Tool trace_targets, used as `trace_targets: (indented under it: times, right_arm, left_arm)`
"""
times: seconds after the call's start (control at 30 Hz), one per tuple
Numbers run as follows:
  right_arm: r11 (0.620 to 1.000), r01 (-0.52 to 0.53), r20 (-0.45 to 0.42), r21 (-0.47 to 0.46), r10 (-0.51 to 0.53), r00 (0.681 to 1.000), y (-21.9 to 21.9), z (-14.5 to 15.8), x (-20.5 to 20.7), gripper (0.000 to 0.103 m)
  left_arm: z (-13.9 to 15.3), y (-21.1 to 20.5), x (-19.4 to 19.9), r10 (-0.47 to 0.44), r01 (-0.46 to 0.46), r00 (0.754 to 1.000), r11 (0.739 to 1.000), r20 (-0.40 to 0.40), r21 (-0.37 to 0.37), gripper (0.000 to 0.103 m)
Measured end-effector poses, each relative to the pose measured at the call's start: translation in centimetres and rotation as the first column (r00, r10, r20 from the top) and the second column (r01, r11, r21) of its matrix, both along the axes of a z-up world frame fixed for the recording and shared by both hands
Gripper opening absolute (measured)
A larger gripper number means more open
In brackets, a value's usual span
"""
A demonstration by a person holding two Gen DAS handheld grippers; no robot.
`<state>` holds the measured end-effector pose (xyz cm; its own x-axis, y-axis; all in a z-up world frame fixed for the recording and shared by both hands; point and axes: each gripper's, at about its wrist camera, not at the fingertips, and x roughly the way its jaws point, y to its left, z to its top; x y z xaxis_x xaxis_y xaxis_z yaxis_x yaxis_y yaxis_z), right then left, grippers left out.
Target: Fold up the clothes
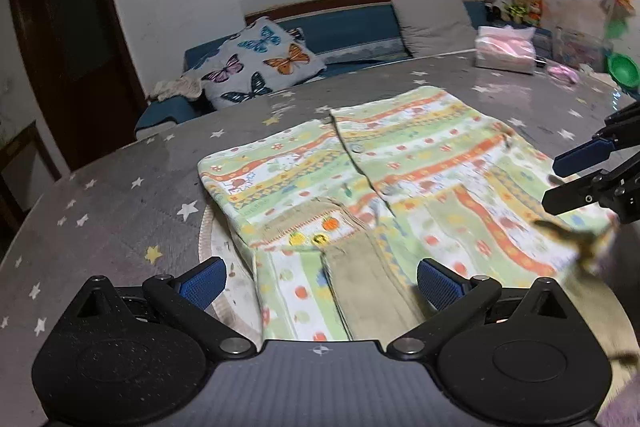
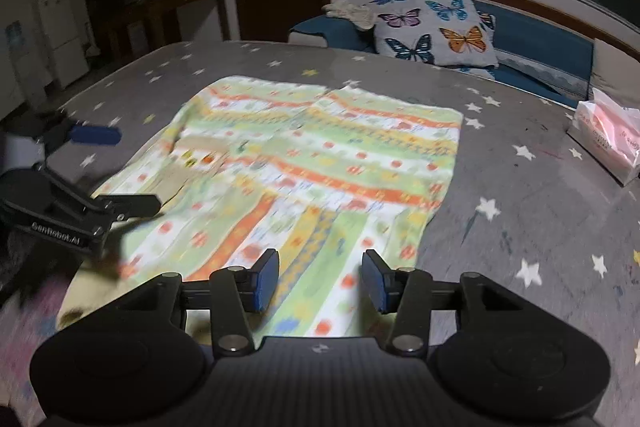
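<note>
Both claws stand empty with their blue pads apart. Wide-spread, the left gripper hangs low over the near edge of the striped green, orange and yellow child's garment, its pads either side of a tan inner panel and clear of the cloth. From the right wrist view, the right gripper is likewise parted, more narrowly, above the garment's near hem, gripping nothing. The garment lies spread flat, partly folded, on the grey star-printed table cover. Each gripper shows at the other's side, level with it and pointing inward over the cloth. Farther out sit a pink tissue pack, a butterfly-print cushion on the blue sofa, and a green bowl.
</note>
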<state>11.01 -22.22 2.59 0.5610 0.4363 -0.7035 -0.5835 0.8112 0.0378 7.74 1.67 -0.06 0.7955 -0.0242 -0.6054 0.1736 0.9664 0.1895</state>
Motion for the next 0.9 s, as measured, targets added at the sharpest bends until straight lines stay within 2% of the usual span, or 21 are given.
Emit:
trace_targets:
  times: [0.13,0.23,0.53,0.67,0.8,0.9]
  right_arm:
    - [0.998,-0.035,0.013,-0.047,0.036,0.999,0.3,-0.8,-2.5,0.048]
    - [0.995,-0.051,0.057,-0.087,0.056,0.997,0.4,-0.9,-4.1,0.048]
    - [0.997,-0.048,0.082,-0.061,0.053,0.995,-0.5,-0.8,-5.7,0.048]
    - [0.997,-0.058,0.097,-0.054,0.063,0.993,-1.2,-0.6,-6.9,0.048]
    - [0.996,-0.069,0.113,-0.049,0.074,0.991,-1.9,-0.4,-8.1,0.048]
    - [0.996,-0.076,0.122,-0.048,0.082,0.989,-2.5,-0.3,-9.0,0.048]
  left_arm:
    - [0.2,-0.1,-2.0,-0.025,0.024,0.999,0.999,0.021,0.046,0.103]
    - [0.4,0.1,-3.7,-0.039,0.036,0.998,0.996,0.043,0.080,0.103]
    - [0.5,-0.1,-8.7,-0.127,0.109,0.989,0.975,0.080,0.195,0.102]
    - [-0.1,-1.9,-10.4,-0.200,0.172,0.976,0.950,0.083,0.259,0.102]
    - [-1.0,-4.2,-11.3,-0.275,0.223,0.955,0.911,0.109,0.346,0.098]
    - [-1.6,-5.6,-11.4,-0.330,0.261,0.937,0.883,0.118,0.390,0.089]
